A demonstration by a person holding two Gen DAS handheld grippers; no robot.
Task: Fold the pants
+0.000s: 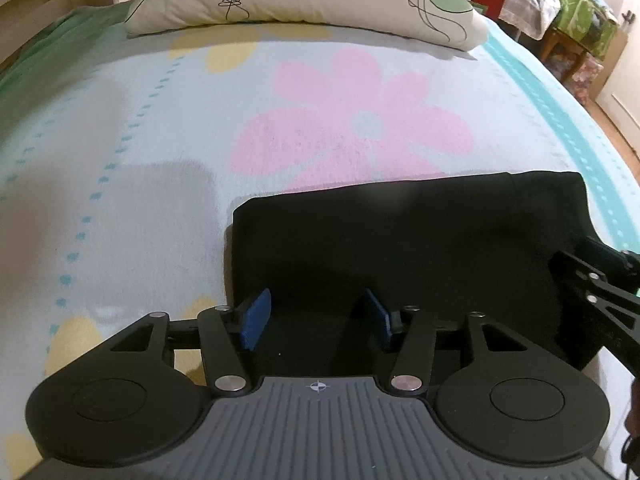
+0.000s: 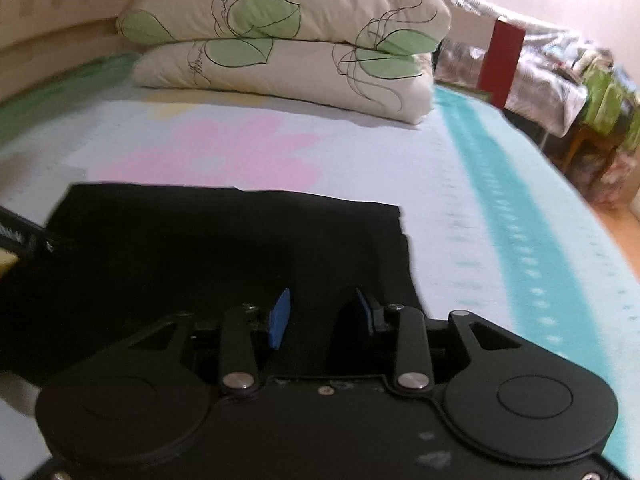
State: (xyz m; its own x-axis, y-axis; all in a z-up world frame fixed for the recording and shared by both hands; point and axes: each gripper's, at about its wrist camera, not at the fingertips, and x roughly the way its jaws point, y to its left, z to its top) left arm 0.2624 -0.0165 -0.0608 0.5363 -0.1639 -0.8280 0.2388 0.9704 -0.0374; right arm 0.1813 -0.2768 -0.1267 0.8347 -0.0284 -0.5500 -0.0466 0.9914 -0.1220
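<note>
The black pants (image 1: 420, 240) lie folded into a flat rectangle on the bed; they also show in the right wrist view (image 2: 224, 248). My left gripper (image 1: 316, 320) is open, its blue pads apart, just above the near left part of the pants. My right gripper (image 2: 324, 316) is open over the near right part of the pants. The right gripper's arm (image 1: 596, 288) shows at the right edge of the left wrist view. The left gripper (image 2: 24, 236) shows at the left edge of the right wrist view.
The bed has a light blue blanket (image 1: 160, 184) with a pink flower (image 1: 352, 128) and a teal stripe (image 2: 512, 216). Two stacked pillows (image 2: 288, 48) with green leaves lie at the head. Furniture (image 2: 580, 92) stands beyond the bed's right side.
</note>
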